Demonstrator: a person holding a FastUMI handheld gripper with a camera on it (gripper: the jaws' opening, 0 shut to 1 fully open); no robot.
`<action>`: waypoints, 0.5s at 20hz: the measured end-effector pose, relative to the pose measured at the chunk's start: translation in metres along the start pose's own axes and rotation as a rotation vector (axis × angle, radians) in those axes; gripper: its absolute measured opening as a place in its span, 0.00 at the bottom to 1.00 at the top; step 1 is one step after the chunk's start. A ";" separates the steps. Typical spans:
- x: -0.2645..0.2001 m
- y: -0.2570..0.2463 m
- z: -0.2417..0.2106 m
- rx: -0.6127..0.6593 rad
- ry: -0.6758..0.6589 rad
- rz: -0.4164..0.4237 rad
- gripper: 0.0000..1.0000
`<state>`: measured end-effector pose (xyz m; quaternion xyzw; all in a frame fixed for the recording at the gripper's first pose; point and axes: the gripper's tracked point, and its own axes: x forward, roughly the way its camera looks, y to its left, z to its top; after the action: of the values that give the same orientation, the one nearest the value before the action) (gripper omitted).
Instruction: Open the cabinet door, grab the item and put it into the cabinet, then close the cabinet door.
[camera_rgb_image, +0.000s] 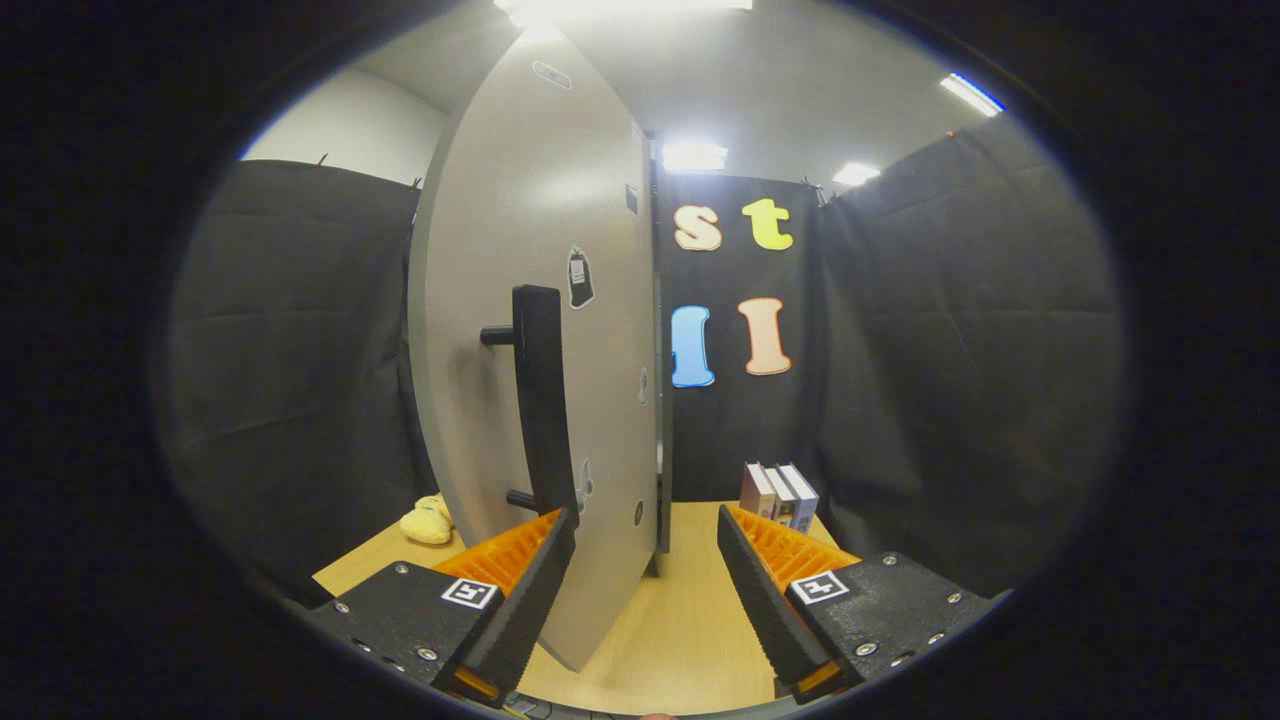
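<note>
While fingers apart, door (540, 330) betw. hand-held gripper (645, 535)

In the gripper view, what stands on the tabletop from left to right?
Yellow soft toy → grey cabinet door swung open, with its black bar handle → three upright books. The open hand-held gripper straddles the door's lower edge, gripping nothing.

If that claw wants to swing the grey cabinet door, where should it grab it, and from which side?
Probably the black bar handle. It stands upright off the cabinet door on two short posts, leaving a gap behind it. Come at it from the front, one finger each side of the bar. The gripper is open, its left finger by the handle's foot.
</note>
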<state>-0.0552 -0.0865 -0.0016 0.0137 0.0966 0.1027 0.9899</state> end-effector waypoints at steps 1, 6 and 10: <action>0.004 0.010 0.001 -0.006 -0.003 0.009 0.91; 0.017 0.057 0.005 -0.031 -0.020 0.033 0.91; 0.033 0.084 0.004 -0.027 -0.020 0.051 0.91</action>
<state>-0.0394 0.0026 0.0001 0.0039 0.0848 0.1289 0.9880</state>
